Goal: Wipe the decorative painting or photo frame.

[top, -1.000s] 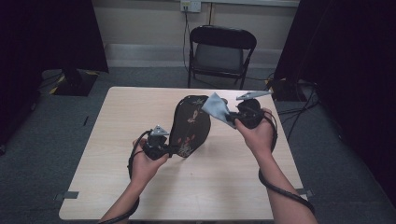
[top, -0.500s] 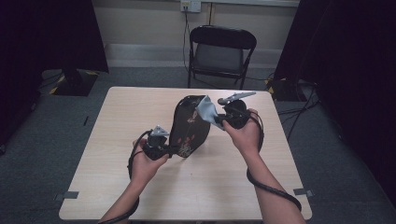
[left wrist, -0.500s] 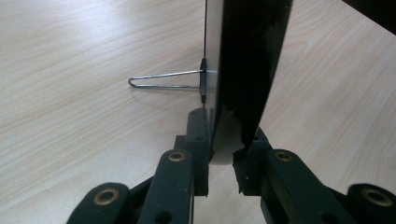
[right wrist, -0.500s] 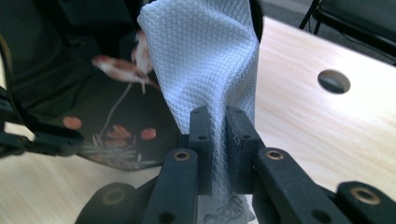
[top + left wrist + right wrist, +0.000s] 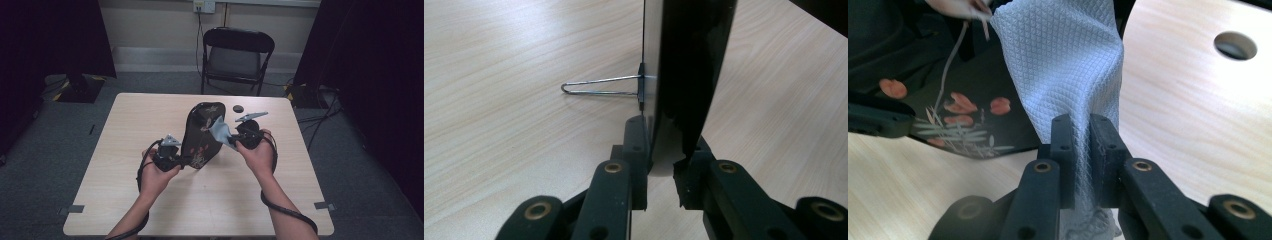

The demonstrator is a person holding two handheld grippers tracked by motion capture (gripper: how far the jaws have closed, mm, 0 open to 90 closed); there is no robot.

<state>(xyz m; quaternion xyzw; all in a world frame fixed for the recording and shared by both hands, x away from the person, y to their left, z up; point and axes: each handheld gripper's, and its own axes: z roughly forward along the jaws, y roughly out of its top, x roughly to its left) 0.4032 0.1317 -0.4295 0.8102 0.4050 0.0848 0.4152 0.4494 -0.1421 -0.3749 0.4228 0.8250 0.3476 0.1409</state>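
Lacquer gleams on the black oval tray (image 5: 202, 134), which stands tilted on its lower edge on the wooden table (image 5: 125, 150), its painted face of reddish petals and pale grass stems turned toward the person's right. The left gripper (image 5: 172, 161) pinches the tray's lower rim, jaws closed tight on the thin edge; in the left gripper view the tray (image 5: 684, 65) rises edge-on from between the jaws, with a wire stand loop (image 5: 599, 86) sticking out from its back just above the table. The right gripper (image 5: 239, 141) clamps a light blue waffle-weave cloth (image 5: 221, 132), jaws nearly together with the fabric squeezed between them. In the right gripper view the cloth (image 5: 1063, 65) lies against the tray's decorated face (image 5: 948, 95). A small dark disc (image 5: 238, 108) lies on the table beyond the tray.
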